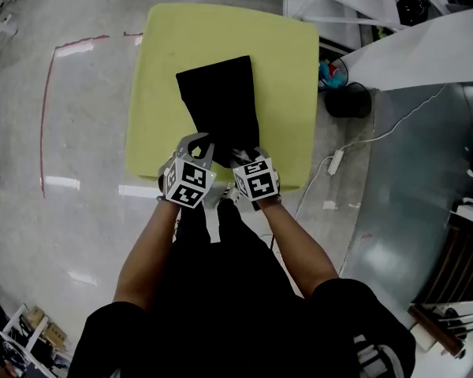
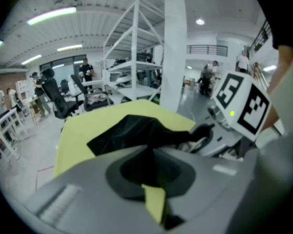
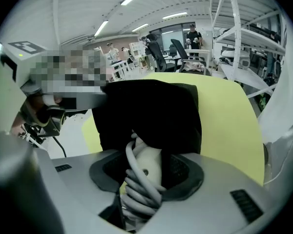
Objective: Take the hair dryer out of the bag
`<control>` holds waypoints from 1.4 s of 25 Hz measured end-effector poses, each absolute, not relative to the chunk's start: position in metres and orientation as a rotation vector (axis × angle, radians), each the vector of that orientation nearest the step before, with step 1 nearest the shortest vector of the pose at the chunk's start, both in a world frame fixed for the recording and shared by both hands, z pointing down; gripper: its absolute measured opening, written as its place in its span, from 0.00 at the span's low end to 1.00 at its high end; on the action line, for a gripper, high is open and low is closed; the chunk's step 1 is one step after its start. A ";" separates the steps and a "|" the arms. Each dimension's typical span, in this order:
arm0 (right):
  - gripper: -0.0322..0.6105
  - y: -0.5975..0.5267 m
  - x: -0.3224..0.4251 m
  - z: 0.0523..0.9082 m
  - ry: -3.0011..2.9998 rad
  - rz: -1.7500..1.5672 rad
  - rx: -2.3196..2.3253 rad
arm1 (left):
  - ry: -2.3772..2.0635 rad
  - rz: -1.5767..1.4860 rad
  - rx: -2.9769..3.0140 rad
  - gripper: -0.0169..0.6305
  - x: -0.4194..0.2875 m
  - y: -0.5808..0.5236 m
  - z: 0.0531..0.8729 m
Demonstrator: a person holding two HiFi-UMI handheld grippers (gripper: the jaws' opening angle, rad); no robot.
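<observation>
A black bag (image 1: pixel 221 105) lies on the yellow-green table (image 1: pixel 288 61), its mouth toward the near edge. My left gripper (image 1: pixel 199 154) is shut on the bag's edge, and black cloth (image 2: pixel 132 130) runs into its jaws (image 2: pixel 149 167). My right gripper (image 1: pixel 240 160) sits just right of it at the bag's mouth. It is shut on the hair dryer (image 3: pixel 146 167), whose pale handle wrapped in grey cord sticks out of the bag (image 3: pixel 156 116) between the jaws. The rest of the dryer is hidden inside the bag.
A white power strip (image 1: pixel 335 162) with its cable lies on the floor right of the table, beside a black round object (image 1: pixel 348 99). A grey metal surface (image 1: pixel 426 187) stands at the right. White shelf frames and a column (image 2: pixel 175 48) rise beyond the table.
</observation>
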State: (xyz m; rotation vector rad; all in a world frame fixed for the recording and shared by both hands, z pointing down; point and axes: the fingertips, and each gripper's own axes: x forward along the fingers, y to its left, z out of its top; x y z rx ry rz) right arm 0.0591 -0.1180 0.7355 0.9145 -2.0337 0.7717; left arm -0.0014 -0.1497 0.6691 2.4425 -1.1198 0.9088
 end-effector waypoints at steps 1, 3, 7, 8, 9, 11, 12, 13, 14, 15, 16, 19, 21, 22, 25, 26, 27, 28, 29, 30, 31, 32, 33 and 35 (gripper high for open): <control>0.32 -0.115 0.060 0.735 -2.034 0.768 0.904 | -1.122 0.913 2.446 0.05 -0.001 -0.150 0.668; 0.32 -0.108 0.063 0.736 -2.032 0.754 0.882 | -1.133 0.911 2.450 0.05 0.000 -0.152 0.666; 0.32 -0.094 0.067 0.738 -2.043 0.735 0.829 | -1.143 0.916 2.456 0.05 0.000 -0.155 0.664; 0.32 -0.090 0.068 0.737 -2.052 0.728 0.814 | -1.145 0.921 2.456 0.05 0.000 -0.155 0.664; 0.32 -0.087 0.069 0.735 -2.061 0.722 0.799 | -1.148 0.925 2.455 0.05 -0.001 -0.155 0.663; 0.32 -0.082 0.071 0.732 -2.076 0.717 0.774 | -1.149 0.927 2.445 0.05 -0.004 -0.156 0.664; 0.32 -0.080 0.072 0.731 -2.081 0.716 0.763 | -1.145 0.926 2.435 0.05 -0.005 -0.157 0.664; 0.32 -0.078 0.073 0.730 -2.086 0.714 0.752 | -1.136 0.922 2.421 0.05 -0.006 -0.157 0.664; 0.32 -0.076 0.075 0.728 -2.090 0.711 0.742 | -1.122 0.918 2.406 0.05 -0.006 -0.156 0.664; 0.32 -0.074 0.077 0.727 -2.095 0.710 0.733 | -1.105 0.917 2.394 0.05 -0.006 -0.156 0.664; 0.32 -0.071 0.080 0.725 -2.103 0.713 0.728 | -1.089 0.923 2.389 0.05 -0.005 -0.155 0.664; 0.32 -0.065 0.086 0.718 -2.142 0.735 0.716 | -1.063 0.941 2.386 0.05 -0.005 -0.151 0.668; 0.32 -0.061 0.090 0.714 -2.167 0.741 0.693 | -1.072 0.924 2.378 0.05 -0.007 -0.152 0.669; 0.32 -0.058 0.092 0.713 -2.177 0.742 0.678 | -1.079 0.914 2.374 0.05 -0.008 -0.153 0.669; 0.32 -0.050 0.096 0.708 -2.205 0.758 0.633 | -1.109 0.935 2.376 0.05 -0.010 -0.156 0.669; 0.32 -0.047 0.097 0.705 -2.217 0.769 0.620 | -1.117 0.950 2.378 0.05 -0.011 -0.156 0.670; 0.32 -0.044 0.098 0.701 -2.232 0.783 0.608 | -1.122 0.957 2.376 0.05 -0.012 -0.157 0.670; 0.32 -0.041 0.099 0.697 -2.247 0.797 0.596 | -1.129 0.957 2.371 0.05 -0.012 -0.157 0.671; 0.32 -0.038 0.099 0.694 -2.264 0.811 0.584 | -1.143 0.953 2.368 0.05 -0.013 -0.159 0.671; 0.32 -0.035 0.100 0.690 -2.280 0.825 0.575 | -1.166 0.950 2.368 0.05 -0.015 -0.161 0.671; 0.32 -0.033 0.099 0.686 -2.296 0.842 0.568 | -1.197 0.947 2.369 0.05 -0.017 -0.163 0.670; 0.32 -0.030 0.099 0.682 -2.312 0.860 0.562 | -1.231 0.943 2.369 0.05 -0.020 -0.165 0.670; 0.32 -0.028 0.099 0.678 -2.328 0.874 0.557 | -1.258 0.938 2.366 0.05 -0.023 -0.166 0.671; 0.32 -0.022 0.099 0.670 -2.350 0.886 0.538 | -1.279 0.922 2.354 0.05 -0.026 -0.166 0.673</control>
